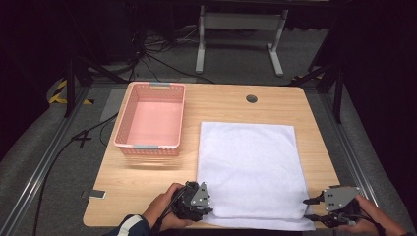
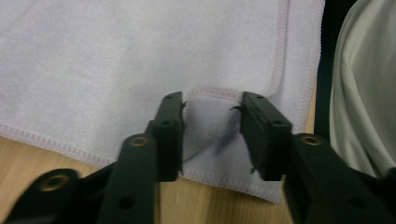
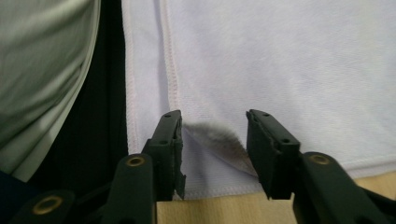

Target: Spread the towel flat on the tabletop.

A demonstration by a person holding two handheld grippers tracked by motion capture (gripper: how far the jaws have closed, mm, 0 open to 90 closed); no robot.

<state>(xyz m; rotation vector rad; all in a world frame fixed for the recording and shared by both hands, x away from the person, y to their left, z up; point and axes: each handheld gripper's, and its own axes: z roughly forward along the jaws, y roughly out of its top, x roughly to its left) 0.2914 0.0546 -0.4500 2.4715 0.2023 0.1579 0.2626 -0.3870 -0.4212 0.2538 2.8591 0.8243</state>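
Note:
A white towel (image 1: 248,167), folded double, lies flat on the right half of the wooden table (image 1: 142,191). My left gripper (image 1: 209,204) is at its near left corner and my right gripper (image 1: 307,209) is at its near right corner. In the left gripper view, the open gripper (image 2: 211,105) has the towel's (image 2: 140,60) turned-up corner (image 2: 208,121) between its jaws. In the right gripper view, the open gripper (image 3: 212,119) straddles a lifted corner (image 3: 219,137) of the towel's (image 3: 280,60) top layer. Neither pair of pads visibly presses the cloth.
An empty pink basket (image 1: 147,146) stands at the back left of the table. A round cable hole (image 1: 252,99) sits near the far edge. The person's light garment (image 2: 359,93) hangs just beyond the near table edge.

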